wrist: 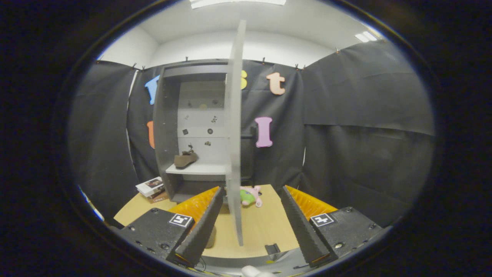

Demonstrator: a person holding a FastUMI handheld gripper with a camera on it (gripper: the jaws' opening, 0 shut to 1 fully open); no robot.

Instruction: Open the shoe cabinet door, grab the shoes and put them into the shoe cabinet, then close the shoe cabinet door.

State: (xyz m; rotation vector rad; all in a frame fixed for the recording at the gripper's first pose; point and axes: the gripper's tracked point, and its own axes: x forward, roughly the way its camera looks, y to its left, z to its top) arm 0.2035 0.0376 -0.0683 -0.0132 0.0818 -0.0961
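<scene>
The grey shoe cabinet [169, 127] stands on the wooden table [265, 227], beyond the fingers. Its door [234, 130] is swung wide open, edge-on toward me, and its lower end reaches down between the two fingers. A brown shoe [185, 159] rests on the white shelf [200, 169] inside the cabinet. My gripper [251, 196] is open, its fingers spread either side of the door's edge and touching nothing.
A pink and green plush toy [250, 196] lies on the table just right of the door. A stack of books [152, 189] sits left of the cabinet's base. A small dark object [272, 248] lies near the table's front edge.
</scene>
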